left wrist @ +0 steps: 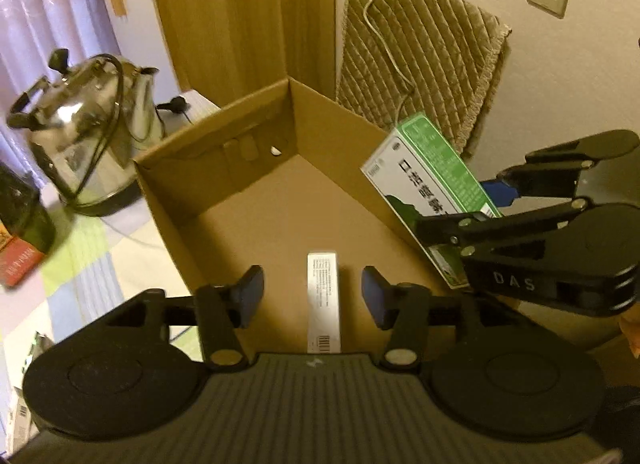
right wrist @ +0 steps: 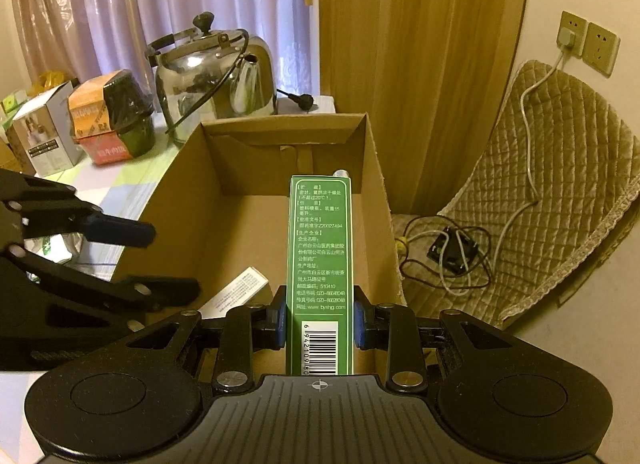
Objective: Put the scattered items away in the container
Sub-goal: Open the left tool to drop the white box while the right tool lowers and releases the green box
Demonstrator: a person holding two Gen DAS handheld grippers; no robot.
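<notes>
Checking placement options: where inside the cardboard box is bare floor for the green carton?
The cardboard box floor is bare from the white carton to the far walls. The near end is crowded: white carton, open left gripper, right gripper holding the green carton.

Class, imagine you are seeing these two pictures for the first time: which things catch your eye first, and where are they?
The green box stands out, clamped between the right gripper fingers over the open carton. A white box already lies on the carton floor, below the open left gripper. Left of the carton a shiny kettle stands on the table.
</notes>
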